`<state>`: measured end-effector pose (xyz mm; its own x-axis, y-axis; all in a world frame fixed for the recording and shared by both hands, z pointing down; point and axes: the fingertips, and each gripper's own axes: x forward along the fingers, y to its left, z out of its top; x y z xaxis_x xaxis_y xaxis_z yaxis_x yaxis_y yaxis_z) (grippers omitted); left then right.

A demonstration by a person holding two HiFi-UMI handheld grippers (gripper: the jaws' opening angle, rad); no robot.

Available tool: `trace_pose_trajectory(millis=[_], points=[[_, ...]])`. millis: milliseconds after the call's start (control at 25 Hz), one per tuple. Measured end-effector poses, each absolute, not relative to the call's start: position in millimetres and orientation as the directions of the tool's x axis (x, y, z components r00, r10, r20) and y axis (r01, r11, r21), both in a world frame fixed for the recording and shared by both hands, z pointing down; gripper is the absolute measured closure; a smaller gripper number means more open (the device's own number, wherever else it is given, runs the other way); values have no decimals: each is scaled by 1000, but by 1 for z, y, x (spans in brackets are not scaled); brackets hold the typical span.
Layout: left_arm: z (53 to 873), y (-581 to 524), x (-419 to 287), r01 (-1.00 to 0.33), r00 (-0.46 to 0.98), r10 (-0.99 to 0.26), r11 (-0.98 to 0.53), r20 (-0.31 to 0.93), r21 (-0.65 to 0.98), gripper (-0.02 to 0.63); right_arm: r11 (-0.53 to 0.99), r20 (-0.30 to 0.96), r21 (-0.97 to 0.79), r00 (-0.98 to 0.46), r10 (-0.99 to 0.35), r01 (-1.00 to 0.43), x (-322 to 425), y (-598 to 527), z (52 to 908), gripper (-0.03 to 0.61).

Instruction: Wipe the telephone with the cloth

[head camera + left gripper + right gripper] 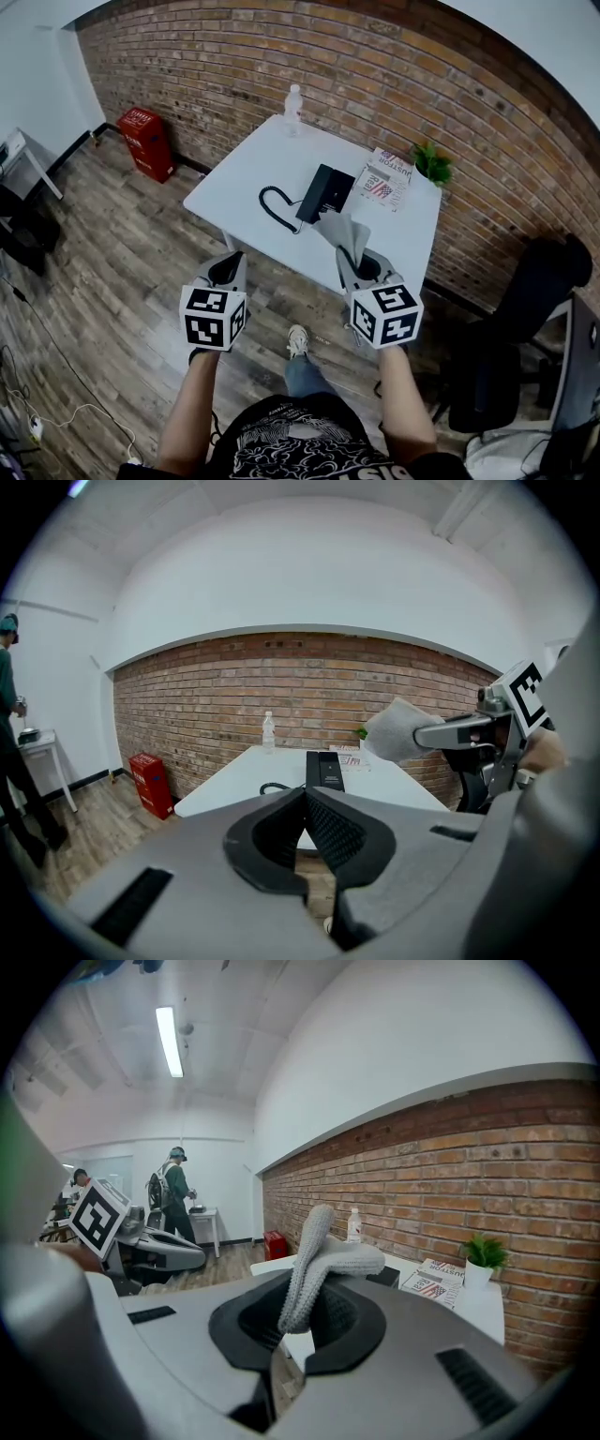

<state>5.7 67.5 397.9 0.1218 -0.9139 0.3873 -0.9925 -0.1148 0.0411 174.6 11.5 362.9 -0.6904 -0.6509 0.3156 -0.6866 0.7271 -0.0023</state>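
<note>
Right claw (302, 1309) tight on cloth (325, 1258)

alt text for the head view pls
Seen from above, the right tongs hold a grey cloth at the near edge of a white table bearing a black telephone. The left tongs, shut and empty, hang beside them.

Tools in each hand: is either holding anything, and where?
Right tool pinches the grey cloth by its lower end; the rest sticks out. Left tool is shut, empty.
</note>
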Motion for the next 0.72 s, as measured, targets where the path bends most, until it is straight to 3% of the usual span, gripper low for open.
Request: trace_pose_trajectory(millis=[720], points=[[420, -130, -26, -994, 108, -888, -110, 448, 22, 607, 747, 363, -47, -708, -606, -663, 137, -189, 391, 568]])
